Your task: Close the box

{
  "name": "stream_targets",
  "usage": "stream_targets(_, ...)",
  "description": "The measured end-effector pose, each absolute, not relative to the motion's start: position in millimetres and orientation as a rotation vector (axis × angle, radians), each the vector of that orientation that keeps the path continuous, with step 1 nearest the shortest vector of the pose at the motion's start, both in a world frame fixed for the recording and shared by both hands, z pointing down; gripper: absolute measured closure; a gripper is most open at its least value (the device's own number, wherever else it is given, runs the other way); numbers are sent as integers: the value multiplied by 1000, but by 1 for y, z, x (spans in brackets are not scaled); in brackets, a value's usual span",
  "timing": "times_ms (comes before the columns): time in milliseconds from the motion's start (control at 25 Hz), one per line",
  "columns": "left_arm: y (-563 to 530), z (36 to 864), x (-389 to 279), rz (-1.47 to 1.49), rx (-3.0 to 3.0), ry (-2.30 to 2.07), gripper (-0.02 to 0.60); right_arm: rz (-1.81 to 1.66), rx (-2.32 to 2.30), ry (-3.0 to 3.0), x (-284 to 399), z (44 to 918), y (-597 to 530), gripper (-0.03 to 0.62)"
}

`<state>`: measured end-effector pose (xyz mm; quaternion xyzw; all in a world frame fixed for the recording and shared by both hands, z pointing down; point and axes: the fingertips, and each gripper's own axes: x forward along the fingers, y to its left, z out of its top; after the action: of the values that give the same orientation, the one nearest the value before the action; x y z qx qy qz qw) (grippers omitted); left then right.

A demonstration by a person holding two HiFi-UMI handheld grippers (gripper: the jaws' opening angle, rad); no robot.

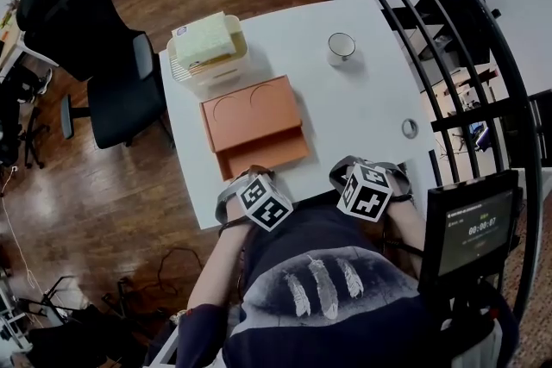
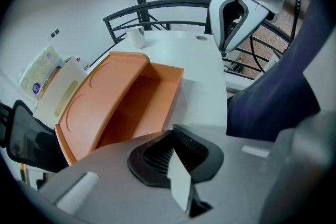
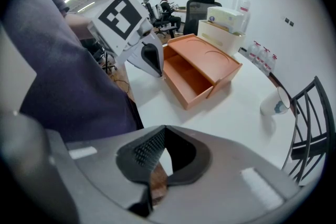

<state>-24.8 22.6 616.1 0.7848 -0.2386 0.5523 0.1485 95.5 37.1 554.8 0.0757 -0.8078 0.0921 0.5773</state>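
An orange box (image 1: 252, 109) lies on the white table (image 1: 362, 112), and its drawer (image 1: 261, 152) is pulled out toward the table's front edge. In the left gripper view the box (image 2: 100, 97) shows its drawer (image 2: 144, 107) empty. The right gripper view has the box (image 3: 210, 60) to the upper right. My left gripper (image 1: 256, 187) hangs at the front edge just below the drawer, jaws together and holding nothing. My right gripper (image 1: 367, 183) is level with it, farther right, also shut and holding nothing. Neither one touches the box.
A white basket with a tissue pack (image 1: 207, 49) stands behind the box. A white cup (image 1: 341, 48) sits at the back right and a small round object (image 1: 409, 128) near the right edge. A black office chair (image 1: 95, 39) is left, a black railing (image 1: 448, 30) right.
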Motion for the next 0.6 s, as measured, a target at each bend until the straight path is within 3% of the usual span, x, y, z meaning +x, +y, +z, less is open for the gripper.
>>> stream_targets(600, 17, 618, -27, 1608, 2250, -701, 571, 226, 174, -1884, 98, 557, 39, 592)
